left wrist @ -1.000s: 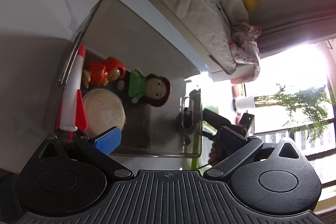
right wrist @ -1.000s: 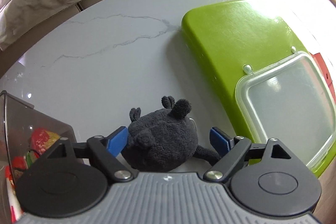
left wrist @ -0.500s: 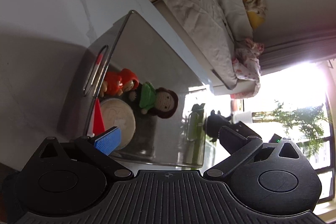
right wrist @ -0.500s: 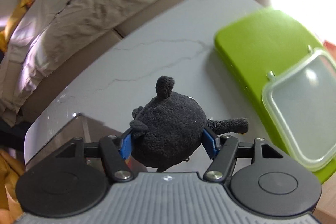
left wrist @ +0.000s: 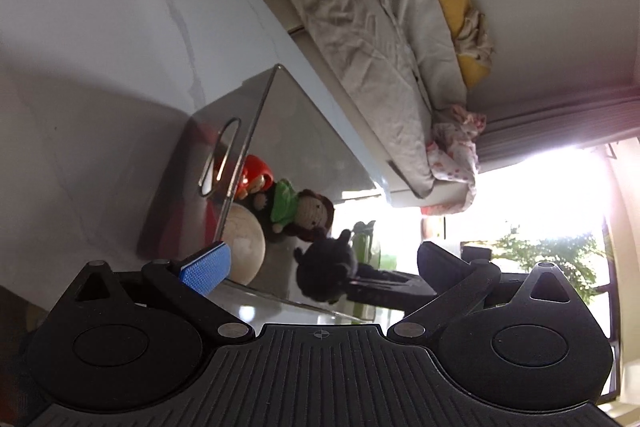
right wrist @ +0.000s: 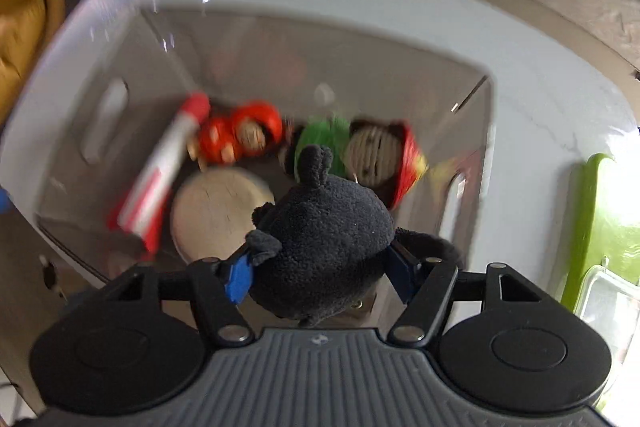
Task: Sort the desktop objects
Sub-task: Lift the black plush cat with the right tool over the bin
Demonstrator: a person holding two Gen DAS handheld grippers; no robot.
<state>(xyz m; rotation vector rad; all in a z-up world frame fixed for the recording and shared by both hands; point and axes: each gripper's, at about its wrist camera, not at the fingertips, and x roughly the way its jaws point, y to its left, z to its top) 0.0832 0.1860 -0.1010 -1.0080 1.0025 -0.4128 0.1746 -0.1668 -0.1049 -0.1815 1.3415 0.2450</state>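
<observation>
Black plush toy (right wrist: pixel 324 247) sits clamped between right gripper (right wrist: pixel 320 273) jaws.

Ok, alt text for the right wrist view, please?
The right gripper holds a black plush toy above a clear plastic bin on a white marble table. Inside lie a red crocheted doll, a green-dressed doll, a round cream disc and a red-and-white tube.
</observation>
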